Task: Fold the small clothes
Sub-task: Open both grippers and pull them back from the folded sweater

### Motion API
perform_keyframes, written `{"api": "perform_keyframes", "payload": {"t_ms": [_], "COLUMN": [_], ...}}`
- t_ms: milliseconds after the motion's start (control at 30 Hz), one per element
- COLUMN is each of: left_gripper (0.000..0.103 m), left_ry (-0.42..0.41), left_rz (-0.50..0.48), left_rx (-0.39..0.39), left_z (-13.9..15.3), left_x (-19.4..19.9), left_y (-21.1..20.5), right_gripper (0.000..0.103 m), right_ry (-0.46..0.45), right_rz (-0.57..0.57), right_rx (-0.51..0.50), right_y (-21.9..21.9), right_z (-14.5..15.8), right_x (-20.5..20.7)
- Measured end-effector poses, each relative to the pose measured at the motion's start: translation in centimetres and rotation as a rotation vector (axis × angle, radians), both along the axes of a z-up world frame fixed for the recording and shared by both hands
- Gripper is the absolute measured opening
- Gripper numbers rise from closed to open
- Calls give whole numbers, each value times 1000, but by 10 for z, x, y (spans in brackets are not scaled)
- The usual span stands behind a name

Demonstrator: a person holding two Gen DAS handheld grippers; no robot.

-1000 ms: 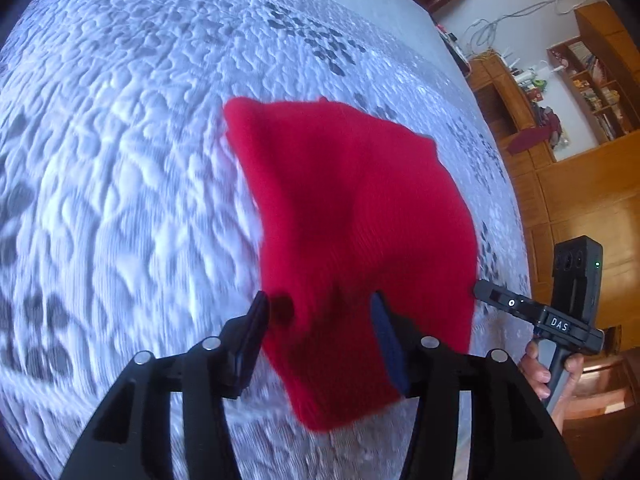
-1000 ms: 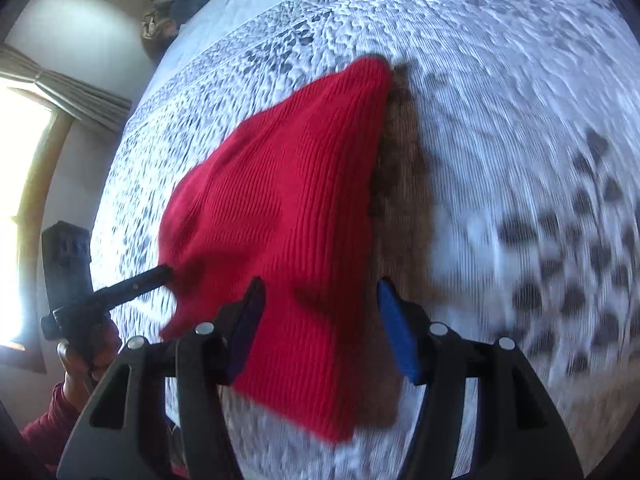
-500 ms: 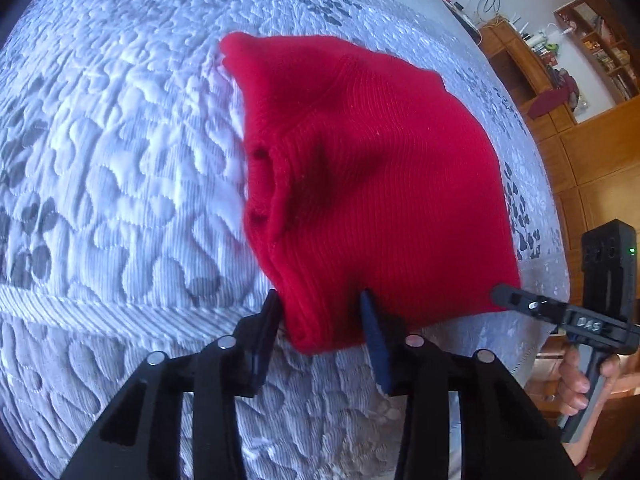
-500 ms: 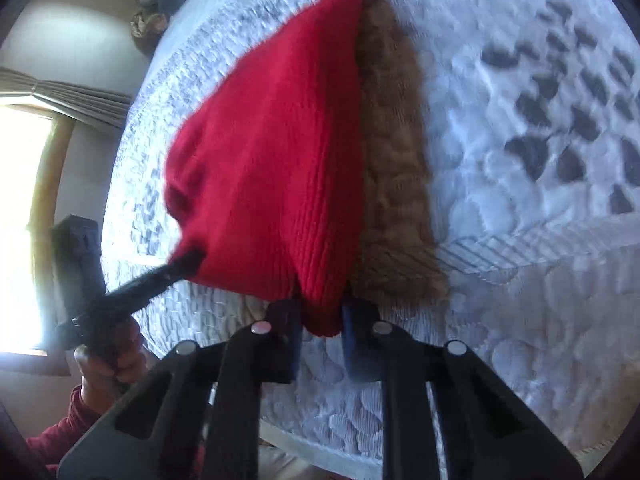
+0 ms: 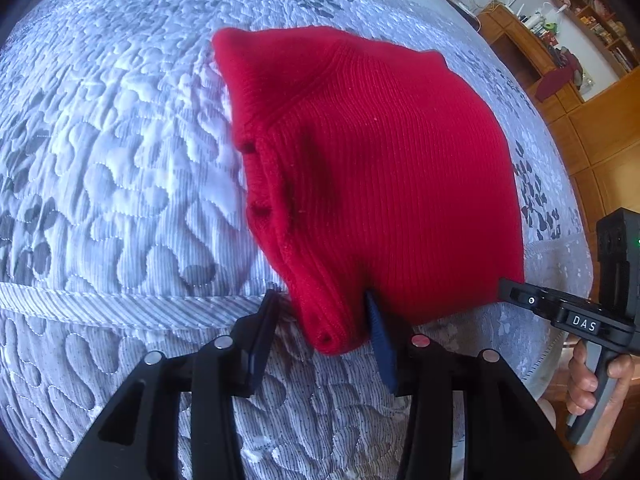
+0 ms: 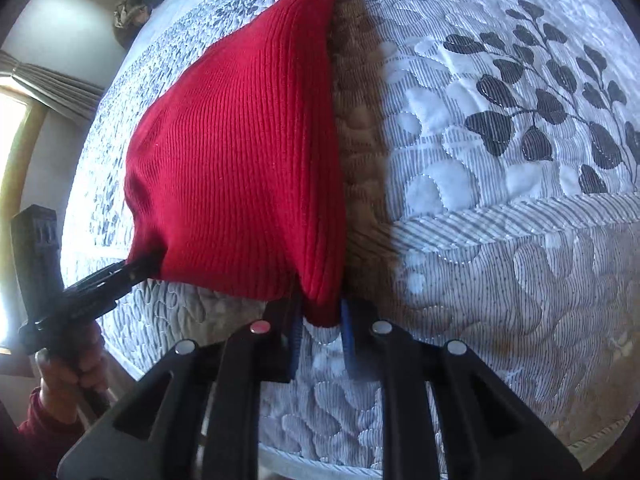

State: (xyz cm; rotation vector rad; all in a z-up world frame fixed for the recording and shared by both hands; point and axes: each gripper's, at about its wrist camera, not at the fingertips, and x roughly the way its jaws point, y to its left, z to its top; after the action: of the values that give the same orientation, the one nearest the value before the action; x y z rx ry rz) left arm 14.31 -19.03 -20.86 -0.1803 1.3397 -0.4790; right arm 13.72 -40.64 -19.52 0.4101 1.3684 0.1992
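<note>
A red ribbed knit garment (image 5: 380,184) lies on the quilted bed, its near edge at the bed's border. My left gripper (image 5: 320,320) is shut on the garment's near left corner, a thick bunched roll of knit between the fingers. My right gripper (image 6: 320,320) is shut on the near right corner of the same garment (image 6: 240,160). Each gripper shows in the other's view: the right gripper (image 5: 520,300) touches the red edge at the right, the left gripper (image 6: 132,272) at the left.
The bed has a grey-white quilted cover (image 5: 100,160) with dark leaf prints (image 6: 540,100). Wooden shelves and cabinets (image 5: 560,40) stand beyond the bed. A window with curtains (image 6: 24,100) is at the left of the right wrist view.
Both grippers were open over the garment a second ago; they have come down to its near edge and closed on the two corners. The garment now lies flatter toward the bed's border.
</note>
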Motion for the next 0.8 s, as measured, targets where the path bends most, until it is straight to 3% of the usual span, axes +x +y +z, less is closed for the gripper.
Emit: {"api": "perform_keyframes", "payload": {"t_ms": [100, 200, 367, 500, 800], "left_gripper": [46, 51, 56, 58, 73], "left_ry": [-18, -24, -45, -54, -112], "left_rz": [7, 30, 68, 94, 148], "left_rx": [4, 10, 47, 67, 153], "left_z": [3, 8, 18, 25, 46], "left_x": [-5, -10, -24, -35, -61], "left_y": [-2, 1, 9, 18, 36], "right_gripper": [21, 41, 41, 50, 65], "right_ry": [-25, -48, -64, -79, -87], "right_rz": [-5, -12, -21, -19, -10], "right_rx": [-26, -98, -134, -194, -240], "right_y": [0, 1, 2, 1, 21], "right_z": [7, 19, 31, 41, 53], "right_x": [-2, -15, -37, -58, -91]}}
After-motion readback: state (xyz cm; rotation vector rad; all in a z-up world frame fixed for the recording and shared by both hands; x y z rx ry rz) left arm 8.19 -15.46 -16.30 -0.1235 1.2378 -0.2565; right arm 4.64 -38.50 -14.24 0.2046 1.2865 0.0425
